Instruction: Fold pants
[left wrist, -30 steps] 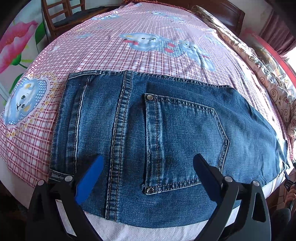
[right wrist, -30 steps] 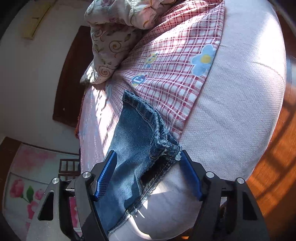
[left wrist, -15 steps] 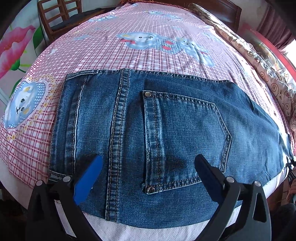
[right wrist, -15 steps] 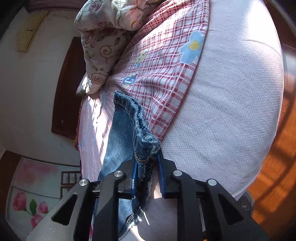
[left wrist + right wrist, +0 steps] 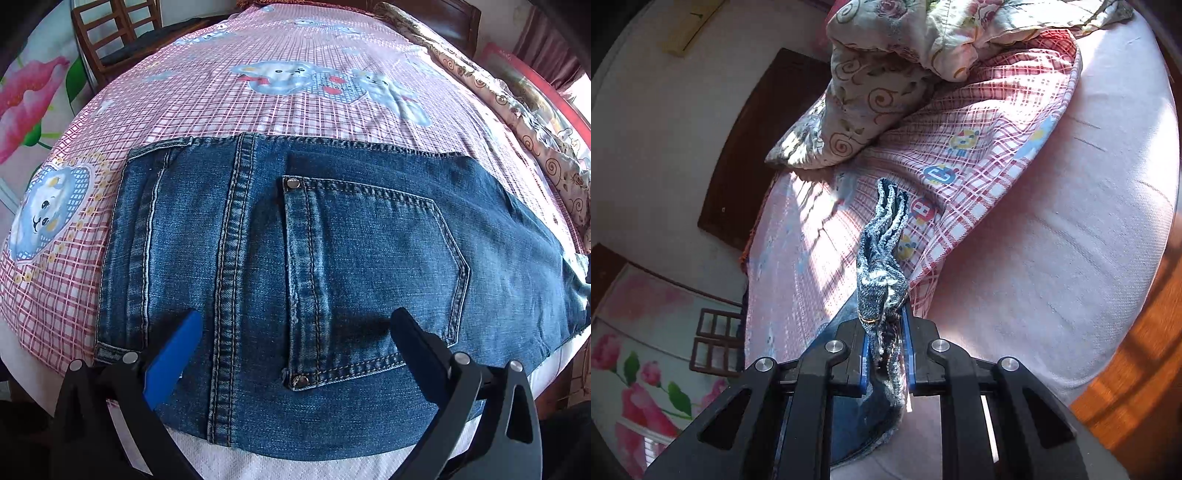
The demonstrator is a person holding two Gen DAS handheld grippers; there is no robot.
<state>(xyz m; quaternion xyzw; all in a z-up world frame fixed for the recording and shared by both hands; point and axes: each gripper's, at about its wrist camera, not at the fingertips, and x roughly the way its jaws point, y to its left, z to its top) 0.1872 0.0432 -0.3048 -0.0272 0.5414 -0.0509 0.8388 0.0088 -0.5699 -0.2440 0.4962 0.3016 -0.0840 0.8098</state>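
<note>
Right tongs (image 5: 885, 360), wide apart a second ago, are closing on the bunched hem of the jeans (image 5: 314, 280), now raised off the bed (image 5: 280, 110), starting the fold. Left tongs (image 5: 295, 332) hover released above the seat.

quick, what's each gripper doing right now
left gripper: open, hovering over the jeans, holding nothing.
right gripper: jaws closing, clamped on the bunched jeans hem.
</note>
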